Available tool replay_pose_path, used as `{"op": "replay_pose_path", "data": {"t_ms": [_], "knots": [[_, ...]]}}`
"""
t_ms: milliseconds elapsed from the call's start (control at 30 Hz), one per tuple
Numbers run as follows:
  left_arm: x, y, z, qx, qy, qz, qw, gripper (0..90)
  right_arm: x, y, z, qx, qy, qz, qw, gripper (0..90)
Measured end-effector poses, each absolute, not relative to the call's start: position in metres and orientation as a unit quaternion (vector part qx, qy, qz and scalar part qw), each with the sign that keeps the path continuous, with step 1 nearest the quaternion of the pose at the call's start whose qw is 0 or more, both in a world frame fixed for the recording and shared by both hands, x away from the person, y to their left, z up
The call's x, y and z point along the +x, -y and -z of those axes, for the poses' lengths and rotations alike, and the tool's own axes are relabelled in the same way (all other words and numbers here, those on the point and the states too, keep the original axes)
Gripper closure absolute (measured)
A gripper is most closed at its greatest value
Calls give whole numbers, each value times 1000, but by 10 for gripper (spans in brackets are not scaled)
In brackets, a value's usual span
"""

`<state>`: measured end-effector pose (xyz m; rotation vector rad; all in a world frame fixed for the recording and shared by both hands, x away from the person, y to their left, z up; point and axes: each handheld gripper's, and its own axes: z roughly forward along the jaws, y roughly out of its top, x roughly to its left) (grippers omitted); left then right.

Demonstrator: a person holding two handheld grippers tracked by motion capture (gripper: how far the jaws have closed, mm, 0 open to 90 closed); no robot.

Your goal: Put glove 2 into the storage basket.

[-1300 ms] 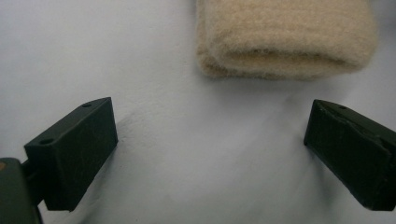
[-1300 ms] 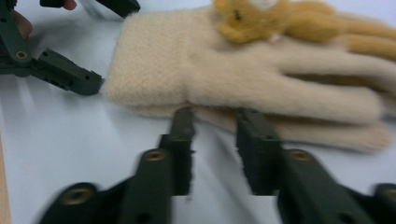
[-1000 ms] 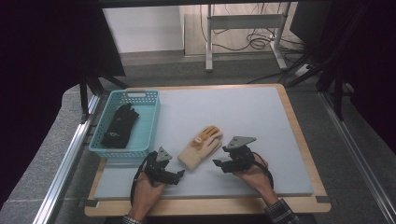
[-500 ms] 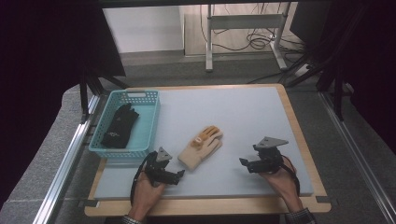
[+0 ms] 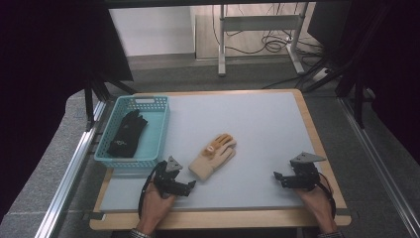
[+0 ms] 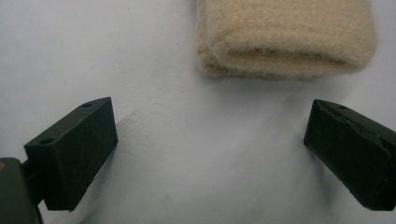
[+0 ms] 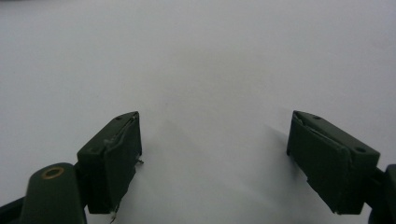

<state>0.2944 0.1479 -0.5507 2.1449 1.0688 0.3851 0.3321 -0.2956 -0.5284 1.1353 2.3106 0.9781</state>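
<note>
On the tabletop [image 5: 257, 124], mid-front: tan glove [image 5: 214, 154], cuff just ahead of my left claw [image 5: 190, 184] — spread, empty. Right claw [image 5: 276, 177] has just been opening, nothing between its jaws, well apart. Risk — I pinch one cuff layer; glove drags short of basket [image 5: 111, 153].

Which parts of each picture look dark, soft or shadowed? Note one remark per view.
High view: surroundings at left and right are near black, while the table is evenly lit. Left gripper view: the beige glove cuff is sharp, casting a soft shadow below it. Right gripper view: the right gripper has open jaws throwing faint shadows on the plain surface.
</note>
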Motion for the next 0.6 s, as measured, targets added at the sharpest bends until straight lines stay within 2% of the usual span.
{"op": "replay_pose_path", "data": {"t_ms": [600], "knots": [[296,-150,549,827,-414,-137,354,31,332,295,530,406,-822,-344,203,149]]}}
